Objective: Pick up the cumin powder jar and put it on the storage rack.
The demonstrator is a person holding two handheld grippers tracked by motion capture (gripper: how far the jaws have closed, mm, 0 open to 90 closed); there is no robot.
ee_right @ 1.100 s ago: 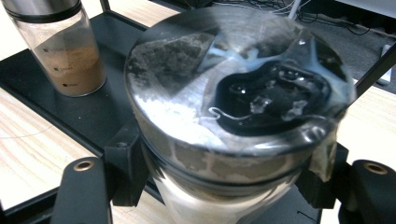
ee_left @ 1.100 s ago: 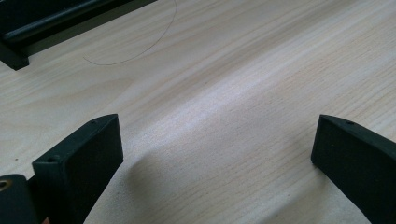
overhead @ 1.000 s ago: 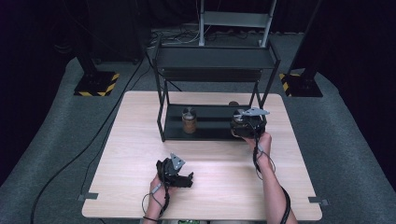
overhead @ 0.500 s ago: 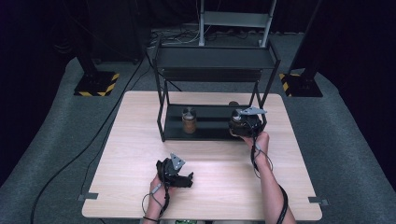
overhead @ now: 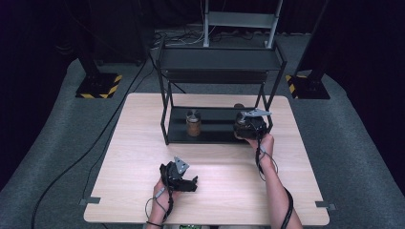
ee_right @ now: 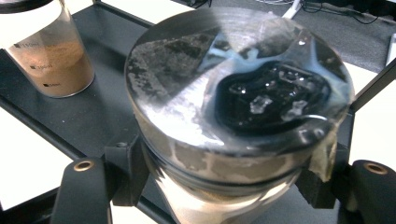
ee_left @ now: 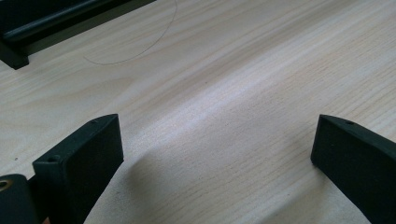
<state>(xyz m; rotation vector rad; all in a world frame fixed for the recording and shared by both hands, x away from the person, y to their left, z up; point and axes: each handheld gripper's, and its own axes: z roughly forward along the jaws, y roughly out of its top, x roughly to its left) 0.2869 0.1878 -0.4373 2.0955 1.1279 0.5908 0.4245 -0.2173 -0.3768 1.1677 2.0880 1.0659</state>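
1. Centrally in the high view, a black two-tier rack [overhead: 217, 59] stands on a wooden table [overhead: 143, 143].
2. Right of centre, the right gripper [overhead: 248, 128] reaches onto the rack's lower shelf.
3. Its jaws pinch a silver-lidded jar [ee_right: 238, 107] just under the lid; the jar stands upright on the shelf, long axis vertical, directly ahead of the jaws.
4. A second jar [overhead: 193, 124], part-filled with brown powder, stands well apart to its left on the same shelf.
5. Lower centre, the left gripper [overhead: 184, 179] rests on the table, jaws spread with nothing between them, much farther from both jars.
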